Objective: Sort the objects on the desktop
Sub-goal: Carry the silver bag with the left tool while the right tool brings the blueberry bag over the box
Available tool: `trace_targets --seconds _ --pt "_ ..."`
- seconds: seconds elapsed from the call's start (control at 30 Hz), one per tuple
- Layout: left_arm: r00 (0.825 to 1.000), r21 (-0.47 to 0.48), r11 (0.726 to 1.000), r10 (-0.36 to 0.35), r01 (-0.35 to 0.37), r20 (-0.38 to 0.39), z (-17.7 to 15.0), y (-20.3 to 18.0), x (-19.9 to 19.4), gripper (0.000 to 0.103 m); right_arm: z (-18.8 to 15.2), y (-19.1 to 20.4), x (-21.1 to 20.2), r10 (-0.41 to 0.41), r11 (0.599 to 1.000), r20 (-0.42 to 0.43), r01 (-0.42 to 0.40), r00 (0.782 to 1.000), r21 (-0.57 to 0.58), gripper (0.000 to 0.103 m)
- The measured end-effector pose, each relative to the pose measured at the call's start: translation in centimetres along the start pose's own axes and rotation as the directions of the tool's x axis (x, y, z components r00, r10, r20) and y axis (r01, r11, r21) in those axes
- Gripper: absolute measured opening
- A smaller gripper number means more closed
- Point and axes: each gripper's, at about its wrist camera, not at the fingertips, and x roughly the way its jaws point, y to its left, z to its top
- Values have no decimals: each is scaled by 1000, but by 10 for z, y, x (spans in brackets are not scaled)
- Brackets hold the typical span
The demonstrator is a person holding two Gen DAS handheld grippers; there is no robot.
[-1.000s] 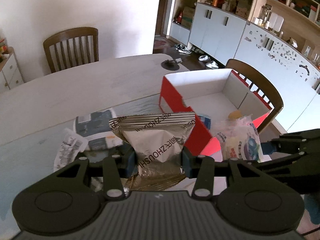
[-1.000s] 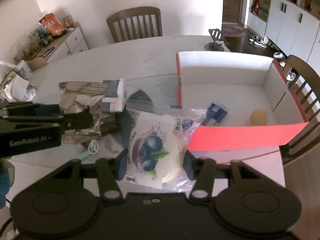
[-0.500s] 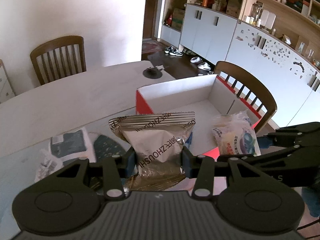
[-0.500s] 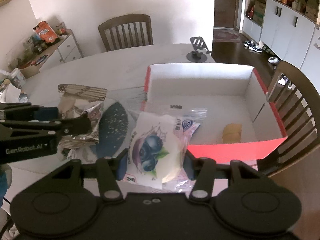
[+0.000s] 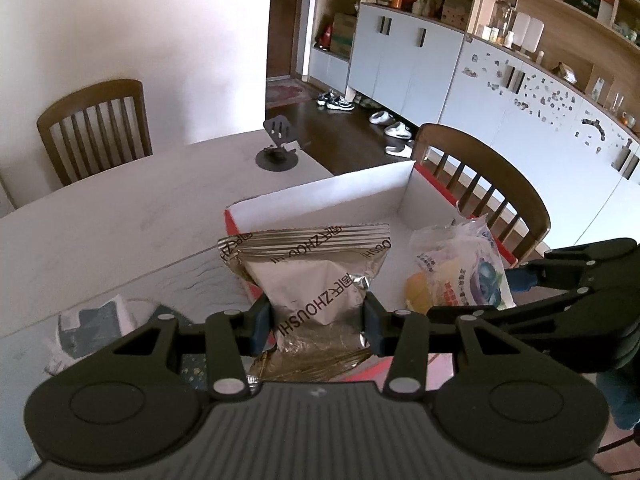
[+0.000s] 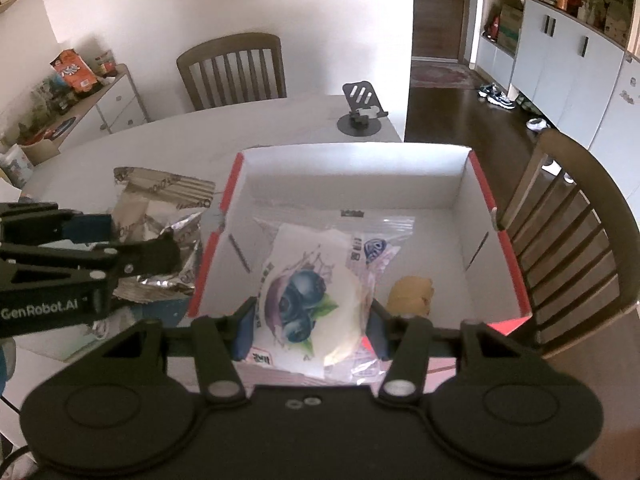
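Observation:
My left gripper (image 5: pixel 318 322) is shut on a silver foil snack packet (image 5: pixel 316 280), held upright over the left wall of the red and white box (image 5: pixel 320 196). In the right wrist view that silver foil snack packet (image 6: pixel 160 216) hangs just left of the red and white box (image 6: pixel 352 160). My right gripper (image 6: pixel 310 330) is shut on a clear bag with a blueberry picture (image 6: pixel 316 280), held above the box's inside. That clear bag (image 5: pixel 460 272) shows at the right in the left wrist view. A small brown pastry (image 6: pixel 412 294) lies on the box floor.
A black phone stand (image 6: pixel 362 114) sits on the pale table (image 5: pixel 120 208) beyond the box. Wooden chairs (image 6: pixel 572 232) stand at the far side and right of the table. Packets (image 5: pixel 96 320) lie on the table at lower left. Cabinets (image 5: pixel 520 92) line the right wall.
Both grippers have carried their packets to the right, from the table beside the box to over it. The box now fills the middle of both views.

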Motion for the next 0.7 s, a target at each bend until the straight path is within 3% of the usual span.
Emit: trace_targets --seconds 0.43,0.7 --pt "999 48 998 -36 37 -34 32 -14 49 45 16 -31 27 -51 999 -8 51 999 -11 54" --pt "997 74 997 -16 22 -74 44 -24 88 45 18 -40 44 -44 999 -42 42 998 -27 54"
